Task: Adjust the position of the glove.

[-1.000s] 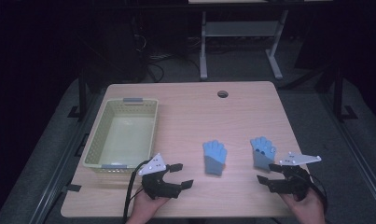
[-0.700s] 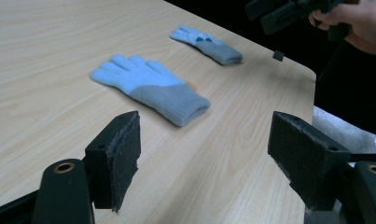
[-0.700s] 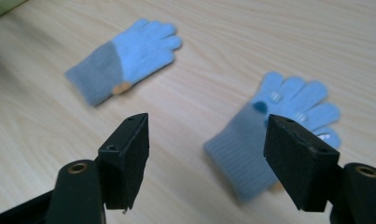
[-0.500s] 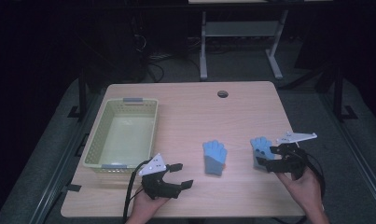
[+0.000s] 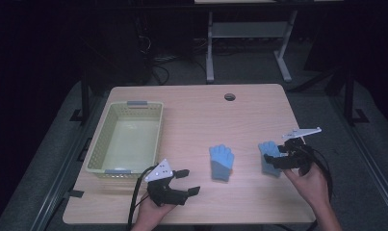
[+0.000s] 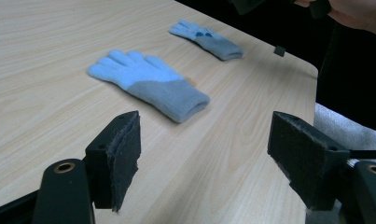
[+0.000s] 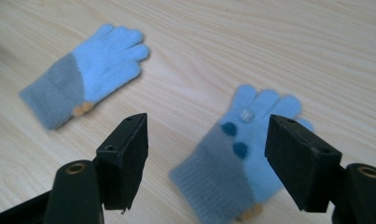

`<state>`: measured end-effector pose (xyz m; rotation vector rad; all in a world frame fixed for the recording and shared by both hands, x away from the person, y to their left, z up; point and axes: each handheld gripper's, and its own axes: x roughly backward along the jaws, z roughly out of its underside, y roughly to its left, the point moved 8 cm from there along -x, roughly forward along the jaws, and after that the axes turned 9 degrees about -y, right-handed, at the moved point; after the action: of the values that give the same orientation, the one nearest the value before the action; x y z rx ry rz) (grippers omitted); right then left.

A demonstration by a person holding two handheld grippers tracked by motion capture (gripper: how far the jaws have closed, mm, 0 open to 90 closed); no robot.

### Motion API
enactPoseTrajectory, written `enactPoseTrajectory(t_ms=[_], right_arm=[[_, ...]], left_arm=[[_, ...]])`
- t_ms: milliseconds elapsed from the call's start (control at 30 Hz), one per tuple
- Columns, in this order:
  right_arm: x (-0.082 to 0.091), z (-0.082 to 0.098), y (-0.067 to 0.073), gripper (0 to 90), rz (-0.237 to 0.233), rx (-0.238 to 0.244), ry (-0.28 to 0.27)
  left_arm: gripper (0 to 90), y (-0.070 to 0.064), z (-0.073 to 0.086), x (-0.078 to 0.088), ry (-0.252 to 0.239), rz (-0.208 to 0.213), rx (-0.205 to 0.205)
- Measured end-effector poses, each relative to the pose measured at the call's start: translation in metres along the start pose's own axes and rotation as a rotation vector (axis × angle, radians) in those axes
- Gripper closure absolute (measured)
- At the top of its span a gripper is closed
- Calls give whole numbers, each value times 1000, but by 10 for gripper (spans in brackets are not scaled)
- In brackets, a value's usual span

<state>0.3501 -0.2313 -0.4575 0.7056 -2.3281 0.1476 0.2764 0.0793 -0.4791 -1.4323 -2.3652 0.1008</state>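
Observation:
Two light-blue knit gloves with grey cuffs lie flat on the wooden table. The plain glove (image 5: pixel 222 161) (image 6: pixel 148 84) (image 7: pixel 87 74) is mid-table, ahead of my open left gripper (image 5: pixel 187 182) (image 6: pixel 211 158), which rests near the front edge with nothing between its jaws. The glove with dark blue dots (image 5: pixel 267 153) (image 6: pixel 206 39) (image 7: pixel 241 158) lies to the right. My right gripper (image 5: pixel 278 158) (image 7: pixel 209 156) hovers open over this glove's cuff end, with one jaw on each side of it.
A pale yellow plastic basket (image 5: pixel 96 144) with nothing in it stands at the table's left. A round cable hole (image 5: pixel 229 96) sits near the far edge. The table's right edge is close behind the right hand (image 5: pixel 309 183).
The right gripper has moved forward and left from the front right corner to the dotted glove and now straddles its cuff. The left gripper and both gloves have stayed put.

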Motion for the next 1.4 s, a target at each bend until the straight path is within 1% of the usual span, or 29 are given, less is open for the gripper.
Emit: enactPoseTrajectory(t_ms=[67,100,133,167,233,300,367,433,533,567,633,700,733,767,833,867,900,933,1033,1100,1133,1167,1200,1333,1400], right_arm=[[-1,-1,-1,296,-2,-6,11],[-2,-2,-1,297,2,-9,14],[-2,-2,-2,297,1,-5,17],[-3,-3,-3,297,4,-11,22],[-4,-4,-5,297,13,-11,32],[-5,-6,-8,298,12,-5,33],[-7,-7,-10,298,9,-24,38],[-11,-7,-13,298,15,-35,52],[-15,-7,-17,298,22,-38,58],[-17,-7,-17,299,25,-47,60],[-19,-7,-19,299,28,-47,62],[-22,-7,-22,301,31,-56,67],[-24,-6,-23,306,37,-59,78],[-25,-6,-24,310,36,-54,80],[-28,-4,-27,313,42,-47,93],[-30,-2,-27,320,46,-58,109],[-32,0,-28,321,45,-60,116],[-34,2,-29,321,50,-59,137],[-40,7,-31,348,59,-67,170],[-42,11,-33,356,70,-79,190],[-42,12,-32,370,71,-96,197],[-42,12,-32,370,71,-96,197],[-44,17,-34,380,76,-111,217],[-48,25,-36,391,85,-139,242],[-49,28,-37,397,90,-142,261]], left_arm=[[252,0,0,0,-2,3,-4],[252,0,0,0,1,5,-16],[252,0,0,0,6,4,-10],[252,0,1,-1,9,6,-15],[252,0,2,-3,4,4,-1],[252,0,2,-3,8,7,-2],[252,0,2,-4,5,7,-3],[252,1,2,-4,5,6,-3],[252,1,2,-3,1,5,5],[252,1,2,-3,1,5,5],[252,1,2,-3,1,5,5],[251,0,2,-3,2,6,7],[252,0,2,-3,2,6,10],[252,-1,2,-3,3,6,9],[252,-1,2,-3,-1,6,10],[252,0,2,-3,0,6,10],[252,0,2,-3,1,5,12],[252,0,1,-3,-1,4,14],[252,1,1,-2,-1,2,14],[252,1,1,-2,-1,2,15],[252,1,1,-2,-1,2,15],[252,1,1,-2,-1,2,15],[252,1,1,-2,-5,1,12],[252,2,0,-1,-8,-1,10],[252,1,0,-1,-9,-1,10]])
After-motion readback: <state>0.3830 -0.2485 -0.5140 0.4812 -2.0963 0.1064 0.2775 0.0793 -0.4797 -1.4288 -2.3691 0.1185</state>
